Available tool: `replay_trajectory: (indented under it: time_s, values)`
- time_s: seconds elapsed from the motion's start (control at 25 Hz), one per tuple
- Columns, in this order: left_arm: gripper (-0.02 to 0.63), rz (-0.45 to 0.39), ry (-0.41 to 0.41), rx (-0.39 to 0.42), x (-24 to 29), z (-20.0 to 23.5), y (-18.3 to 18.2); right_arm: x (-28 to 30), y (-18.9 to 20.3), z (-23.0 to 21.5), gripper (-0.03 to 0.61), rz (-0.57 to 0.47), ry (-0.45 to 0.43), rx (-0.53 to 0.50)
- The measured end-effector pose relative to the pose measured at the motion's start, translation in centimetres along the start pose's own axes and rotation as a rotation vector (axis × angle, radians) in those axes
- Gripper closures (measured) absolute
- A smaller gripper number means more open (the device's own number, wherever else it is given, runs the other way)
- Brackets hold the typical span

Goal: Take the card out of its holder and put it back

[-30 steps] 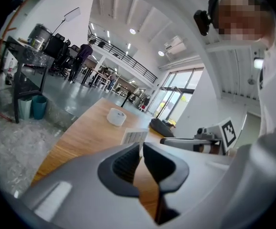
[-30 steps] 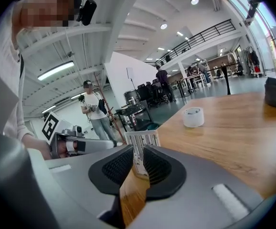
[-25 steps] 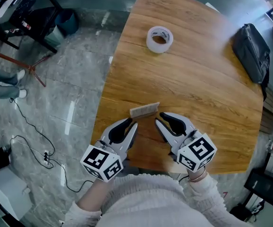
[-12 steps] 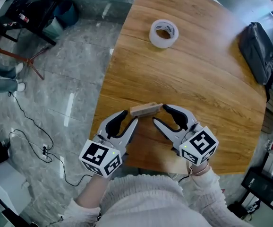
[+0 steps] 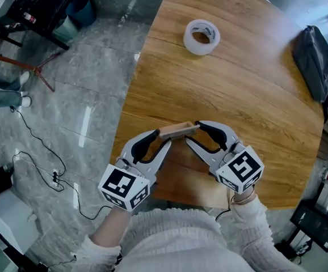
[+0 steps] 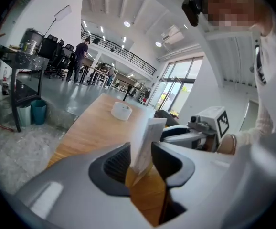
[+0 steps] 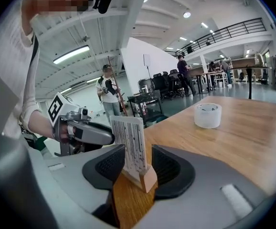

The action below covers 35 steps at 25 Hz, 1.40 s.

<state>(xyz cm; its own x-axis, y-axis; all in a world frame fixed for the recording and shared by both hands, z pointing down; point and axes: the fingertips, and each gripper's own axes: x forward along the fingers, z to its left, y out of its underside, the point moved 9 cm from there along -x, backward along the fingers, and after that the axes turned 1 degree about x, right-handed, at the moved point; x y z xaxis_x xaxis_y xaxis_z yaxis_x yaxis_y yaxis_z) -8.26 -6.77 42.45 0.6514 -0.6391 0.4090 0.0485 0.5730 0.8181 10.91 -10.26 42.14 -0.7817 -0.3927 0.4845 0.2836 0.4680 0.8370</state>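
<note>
Standing card (image 7: 128,144): upright in its wooden holder (image 7: 147,179).
Holder location: on the table (image 5: 238,95), near the edge closest to the person, between both grippers.
Left gripper (image 5: 163,139): jaws apart, just been opening; one end of the card stands between them, unclamped.
Right gripper (image 5: 193,133): jaws apart, just been opening; the card and holder's other end stands between them, unclamped.
Tape roll (image 5: 201,36): farther up the table, well apart.
</note>
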Motion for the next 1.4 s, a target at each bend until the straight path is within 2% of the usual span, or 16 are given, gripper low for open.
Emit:
replay_trajectory:
  time_s: [0.16, 0.24, 0.28, 0.48, 0.68, 1.4]
  values:
    - [0.483, 0.019, 0.013, 0.019, 0.4, -0.3, 0.1, 0.0, -0.2, 0.1, 0.461, -0.007, 0.004, -0.018]
    - [0.515, 0.015, 0.007, 0.018, 0.5, -0.3, 0.0, 0.1, -0.2, 0.2, 0.495, -0.010, 0.009, -0.027]
    - [0.532, 0.015, 0.002, 0.024, 0.5, -0.3, 0.0, 0.2, -0.2, 0.2, 0.495, -0.012, 0.012, -0.029]
    - [0.540, 0.019, -0.005, 0.067, 0.5, -0.4, -0.1, 0.1, -0.2, 0.2, 0.497, -0.018, 0.018, -0.034]
    - [0.540, 0.010, -0.004, 0.061, 0.4, -0.4, -0.1, 0.1, -0.3, 0.4, 0.498, -0.022, 0.024, -0.038]
    - [0.541, -0.049, -0.021, 0.125, -1.2, -1.9, -2.7, -1.7, -2.9, 1.7, 0.500, -0.084, 0.055, -0.080]
